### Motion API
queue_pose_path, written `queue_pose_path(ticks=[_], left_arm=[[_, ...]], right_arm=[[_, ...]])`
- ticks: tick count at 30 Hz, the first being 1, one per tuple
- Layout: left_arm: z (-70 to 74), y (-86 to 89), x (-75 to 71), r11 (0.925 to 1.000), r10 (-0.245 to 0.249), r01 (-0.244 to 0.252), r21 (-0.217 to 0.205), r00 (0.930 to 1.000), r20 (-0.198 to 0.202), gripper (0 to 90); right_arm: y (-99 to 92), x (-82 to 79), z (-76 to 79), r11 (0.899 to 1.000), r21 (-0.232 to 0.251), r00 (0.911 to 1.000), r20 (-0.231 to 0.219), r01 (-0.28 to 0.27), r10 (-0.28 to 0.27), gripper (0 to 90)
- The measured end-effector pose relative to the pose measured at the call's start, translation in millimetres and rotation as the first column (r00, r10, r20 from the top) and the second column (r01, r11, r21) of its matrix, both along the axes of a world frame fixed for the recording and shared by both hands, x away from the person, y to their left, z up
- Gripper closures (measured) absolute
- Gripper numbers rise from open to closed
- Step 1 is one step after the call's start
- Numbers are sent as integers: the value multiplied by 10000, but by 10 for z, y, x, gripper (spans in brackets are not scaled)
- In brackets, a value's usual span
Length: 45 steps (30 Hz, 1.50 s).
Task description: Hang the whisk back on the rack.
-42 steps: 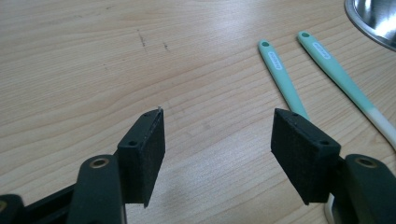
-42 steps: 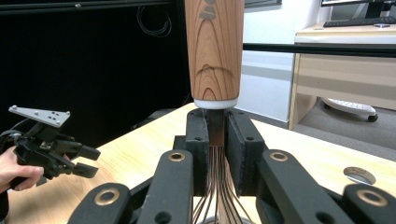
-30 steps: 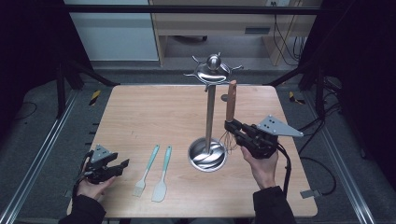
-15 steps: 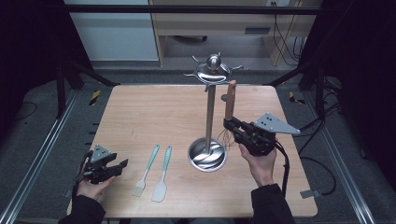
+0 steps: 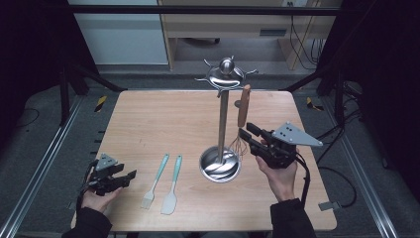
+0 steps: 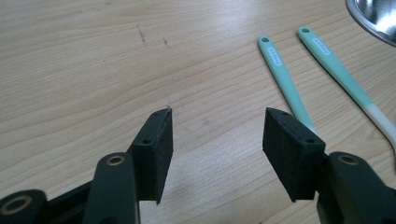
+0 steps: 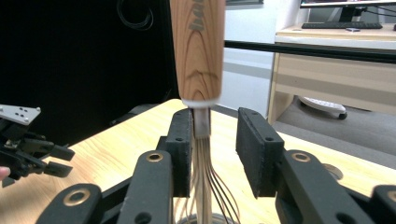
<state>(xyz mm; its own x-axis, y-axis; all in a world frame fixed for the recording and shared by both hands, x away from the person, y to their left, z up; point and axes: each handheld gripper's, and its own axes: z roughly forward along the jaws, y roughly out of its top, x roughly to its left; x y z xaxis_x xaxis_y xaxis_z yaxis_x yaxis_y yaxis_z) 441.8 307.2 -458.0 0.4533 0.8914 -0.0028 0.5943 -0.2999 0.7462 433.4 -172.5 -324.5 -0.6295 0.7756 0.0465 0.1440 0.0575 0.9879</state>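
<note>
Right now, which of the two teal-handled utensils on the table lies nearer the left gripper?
The brush, with bristles at its end; the spatula lies on its far side, toward the stand's base.

A lab: dark-framed wooden table (image 5: pixel 163 119), floor cables (image 5: pixel 297 44), desk with keyboard (image 7: pixel 338 25).

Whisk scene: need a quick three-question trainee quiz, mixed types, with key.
1. True or false: the whisk lies flat on the table.
2. How many teal utensils lie on the table?
3. Whose jaws flank the whisk's neck: A left gripper, B right gripper?
Key: 1 false, it hangs from the stand. 2 two. 3 B; those jaws have just been opening, with the neck between them.
</note>
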Motion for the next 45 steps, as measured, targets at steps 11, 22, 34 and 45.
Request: queue_pose_path(ticks=[11, 22, 34, 45], left_arm=[[34, -26, -13, 9999, -54, 53, -108, 10000, -36, 428], [74, -106, -55, 9991, -309, 311, -279, 9995, 73, 434], [126, -319, -131, 9947, -1004, 1009, -207, 9947, 225, 441], [97, -464, -156, 9918, -1278, 1278, -57, 9918, 101, 455]], right_arm=[[-259, -120, -170, 9967, -427, 9971, -308, 687, -701, 653], [-441, -43, -619, 9795, -1413, 9752, -1484, 1436, -1644, 647], [-521, -40, -836, 9690, -1806, 9577, -2026, 1684, -2043, 633], [-509, -166, -551, 9817, -1212, 9797, -1189, 1470, -1614, 816]])
